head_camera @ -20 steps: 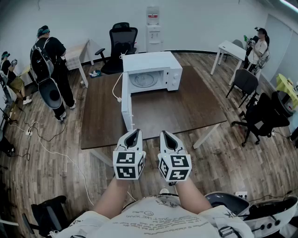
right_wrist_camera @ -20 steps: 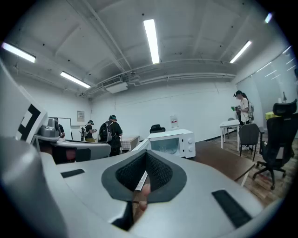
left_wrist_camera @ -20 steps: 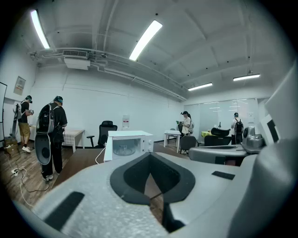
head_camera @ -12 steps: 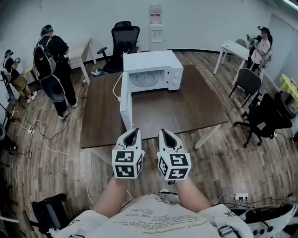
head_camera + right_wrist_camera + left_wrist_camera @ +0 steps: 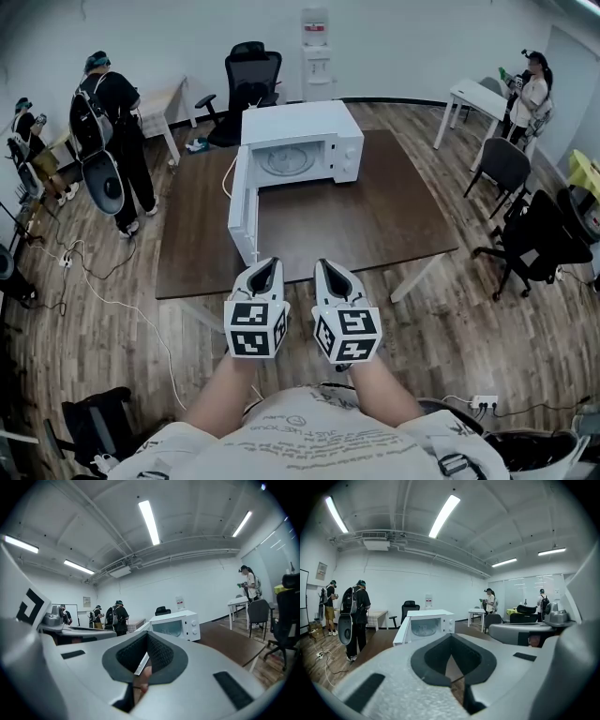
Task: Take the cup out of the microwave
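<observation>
A white microwave [image 5: 302, 139] stands at the far side of a dark brown table [image 5: 375, 220]. Its door [image 5: 240, 212] hangs open to the left, and the round turntable shows inside. No cup can be made out in the cavity from any view. My left gripper [image 5: 266, 266] and right gripper [image 5: 327, 265] are side by side at the table's near edge, well short of the microwave, both shut and empty. In the left gripper view the microwave [image 5: 425, 623] sits beyond the left gripper [image 5: 450, 636]. In the right gripper view the microwave [image 5: 180, 623] sits beyond the right gripper [image 5: 147, 634].
Two people [image 5: 111, 141] stand by a small desk at the left. A black office chair [image 5: 254, 80] and a water dispenser [image 5: 316, 42] are behind the table. More chairs [image 5: 534, 239], a white table [image 5: 473, 105] and another person [image 5: 531, 89] are at the right. Cables [image 5: 103, 305] lie on the floor.
Both grippers stay shut in the same place by the table's near edge. The head view has drifted a little, so the table and microwave sit slightly further left.
</observation>
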Available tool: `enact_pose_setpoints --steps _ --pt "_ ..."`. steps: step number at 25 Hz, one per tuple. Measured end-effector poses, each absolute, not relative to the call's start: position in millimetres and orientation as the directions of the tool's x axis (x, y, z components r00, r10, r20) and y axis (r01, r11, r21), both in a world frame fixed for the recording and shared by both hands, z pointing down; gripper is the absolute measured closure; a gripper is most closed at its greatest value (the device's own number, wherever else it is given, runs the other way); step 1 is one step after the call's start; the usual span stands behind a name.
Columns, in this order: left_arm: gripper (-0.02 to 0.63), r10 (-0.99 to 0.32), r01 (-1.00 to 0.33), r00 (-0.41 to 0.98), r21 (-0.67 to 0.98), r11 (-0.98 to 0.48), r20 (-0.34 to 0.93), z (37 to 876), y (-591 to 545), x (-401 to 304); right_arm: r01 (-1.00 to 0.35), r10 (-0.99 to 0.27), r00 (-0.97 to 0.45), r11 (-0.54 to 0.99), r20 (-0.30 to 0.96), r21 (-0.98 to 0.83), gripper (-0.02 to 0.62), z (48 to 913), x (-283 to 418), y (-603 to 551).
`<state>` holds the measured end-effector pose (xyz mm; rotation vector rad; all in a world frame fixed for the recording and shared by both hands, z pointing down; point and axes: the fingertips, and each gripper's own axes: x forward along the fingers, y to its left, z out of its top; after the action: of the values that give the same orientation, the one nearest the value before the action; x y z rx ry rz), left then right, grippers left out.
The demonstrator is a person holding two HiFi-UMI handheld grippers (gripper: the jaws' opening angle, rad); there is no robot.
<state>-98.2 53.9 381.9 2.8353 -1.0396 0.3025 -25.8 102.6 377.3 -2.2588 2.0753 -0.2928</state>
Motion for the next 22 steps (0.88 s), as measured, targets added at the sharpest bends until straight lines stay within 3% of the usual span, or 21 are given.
enact_pose_setpoints --steps 22 --pt "0.591 -0.649 -0.679 0.718 0.048 -0.732 0.252 401 39 -18 -0.982 -0.988 0.035 -0.062 0.150 -0.179 0.583 400 57 90"
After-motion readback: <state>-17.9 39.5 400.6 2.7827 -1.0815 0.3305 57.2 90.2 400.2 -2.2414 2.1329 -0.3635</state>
